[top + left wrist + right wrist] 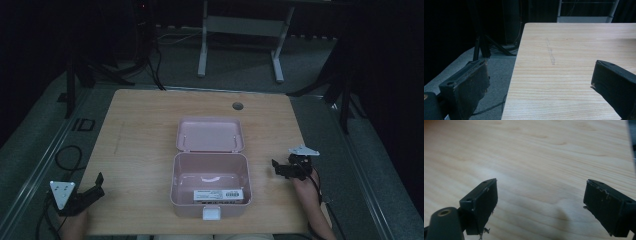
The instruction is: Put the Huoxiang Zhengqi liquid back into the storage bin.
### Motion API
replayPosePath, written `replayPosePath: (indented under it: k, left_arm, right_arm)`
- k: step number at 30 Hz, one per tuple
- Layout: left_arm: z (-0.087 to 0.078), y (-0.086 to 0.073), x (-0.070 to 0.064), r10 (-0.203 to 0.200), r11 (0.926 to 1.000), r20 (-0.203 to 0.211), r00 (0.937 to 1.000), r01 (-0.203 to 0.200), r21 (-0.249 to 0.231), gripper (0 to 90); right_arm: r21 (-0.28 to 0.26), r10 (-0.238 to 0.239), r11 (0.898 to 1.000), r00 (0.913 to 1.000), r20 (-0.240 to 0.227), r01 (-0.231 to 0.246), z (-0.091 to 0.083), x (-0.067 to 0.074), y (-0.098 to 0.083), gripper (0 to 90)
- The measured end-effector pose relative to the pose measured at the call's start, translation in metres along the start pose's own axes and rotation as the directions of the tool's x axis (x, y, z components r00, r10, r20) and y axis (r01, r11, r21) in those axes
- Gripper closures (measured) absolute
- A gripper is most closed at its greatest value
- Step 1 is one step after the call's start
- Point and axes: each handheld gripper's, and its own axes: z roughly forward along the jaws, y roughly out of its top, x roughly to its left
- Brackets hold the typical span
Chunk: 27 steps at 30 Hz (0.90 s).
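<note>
A pink box (210, 187) sits open near the middle of the wooden table (140, 135), toward its near edge, with its lid (210, 134) folded back flat at the box's 12 o'clock. Inside, against the near wall, lies a white label with a barcode (218, 194); in the dim light the rest of the contents is hard to make out, though a pale curved shape shows on the floor of the box.

The left gripper (97, 186) is held at the table's near left corner, at about 9 o'clock from the box and well apart from it. In the left gripper view its jaws stand wide apart with nothing between them, over the table's left edge.

The right gripper (276, 167) is at about 3 o'clock from the box, near its right wall but not touching it. In the right gripper view (540, 202) the jaws are spread wide over bare wood, holding nothing.
</note>
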Motion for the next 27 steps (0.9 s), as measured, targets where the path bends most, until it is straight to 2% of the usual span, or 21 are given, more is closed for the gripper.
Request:
replayPosePath:
  k: [4,11,16,19,27]
  left_arm:
    - [0.0,0.0,0.0,-0.001,1.0,0.001,1.0,0.001,0.0,1.6]
    - [0.0,0.0,0.0,0.0,1.0,0.001,1.0,0.0,0.0,1.7]
    - [0.0,0.0,0.0,0.001,1.0,0.001,1.0,-0.001,0.001,1.7]
    - [0.0,0.0,0.0,0.001,1.0,0.002,1.0,-0.001,0.001,1.7]
    - [0.0,0.0,0.0,0.001,1.0,0.002,1.0,-0.001,0.001,1.7]
  right_arm:
    - [-0.026,0.047,0.999,0.9985,0.027,-0.046,-0.002,-0.004,-0.004,11.9]
    - [-0.053,0.086,0.995,0.9949,0.052,-0.083,-0.003,-0.01,-0.009,11.9]
    - [-0.094,0.125,0.989,0.989,0.079,-0.117,-0.008,-0.016,-0.012,11.9]
    - [-0.119,0.155,0.982,0.985,0.075,-0.145,-0.011,-0.021,-0.014,11.9]
    - [-0.151,0.158,0.978,0.9852,0.067,-0.147,-0.012,-0.027,-0.021,11.9]
